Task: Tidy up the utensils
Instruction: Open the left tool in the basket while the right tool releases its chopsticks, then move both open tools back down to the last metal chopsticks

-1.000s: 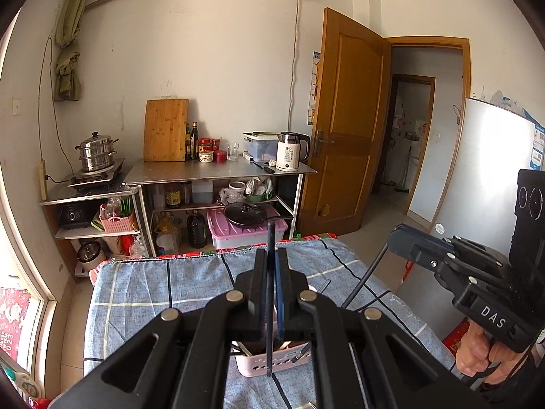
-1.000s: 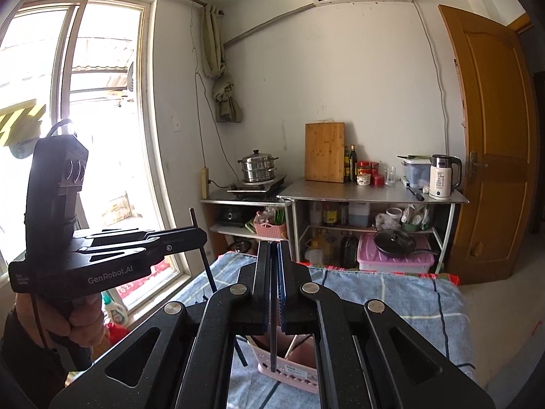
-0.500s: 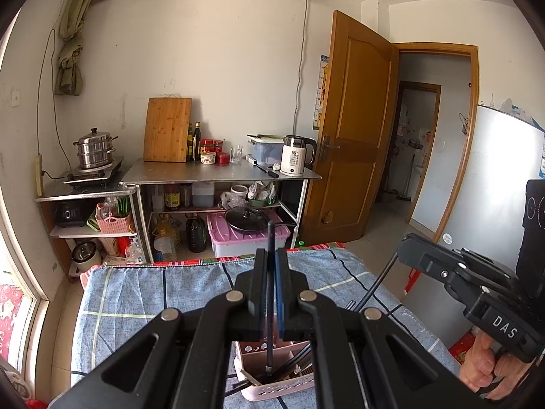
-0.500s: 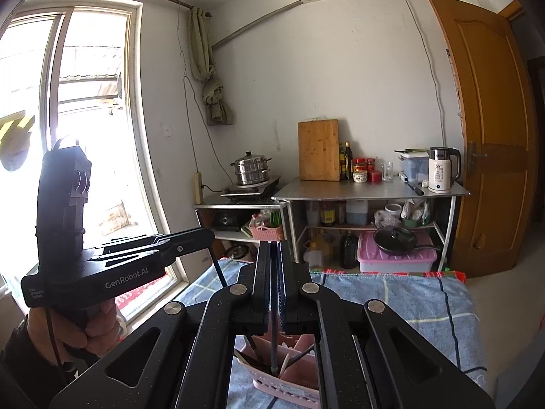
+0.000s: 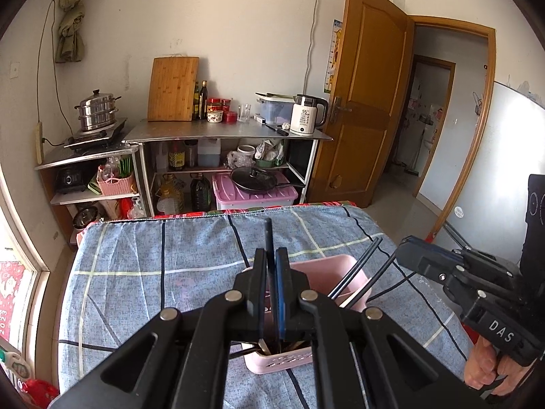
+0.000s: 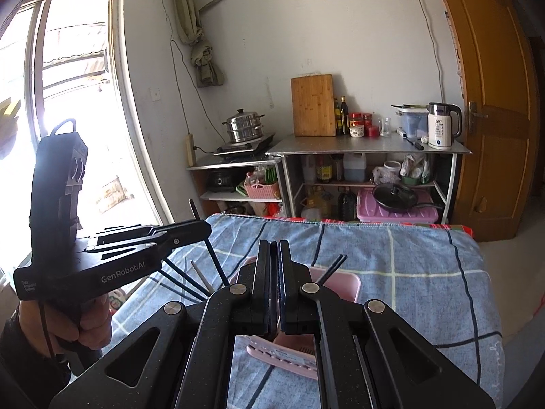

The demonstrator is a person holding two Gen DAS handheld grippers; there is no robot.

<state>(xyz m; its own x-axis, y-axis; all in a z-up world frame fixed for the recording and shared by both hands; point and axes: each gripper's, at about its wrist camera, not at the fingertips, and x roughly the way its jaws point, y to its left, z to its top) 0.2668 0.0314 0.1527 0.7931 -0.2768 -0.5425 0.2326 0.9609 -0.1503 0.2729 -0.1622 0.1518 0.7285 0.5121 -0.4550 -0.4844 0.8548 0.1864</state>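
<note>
A pink slotted utensil basket (image 5: 354, 269) stands on the blue checked tablecloth, with several black chopsticks leaning in it. It also shows in the right wrist view (image 6: 344, 283). My left gripper (image 5: 271, 255) is shut on a black chopstick (image 5: 268, 235) that stands upright over the basket. My right gripper (image 6: 275, 248) is shut on a thin dark stick, seen only edge-on between the pads, just above the basket. In the left wrist view the right gripper (image 5: 405, 248) is at the right, with a stick running down toward the basket.
The table (image 5: 153, 255) is covered by the blue cloth. Behind it stand metal shelves (image 5: 224, 136) with a kettle (image 5: 306, 114), cutting board, steamer pot and pink bin. A window is at the left, an open wooden door (image 5: 368, 95) at the right.
Both grippers have tilted down and come lower toward the basket with their sticks still held. More of the tablecloth and basket shows now.
</note>
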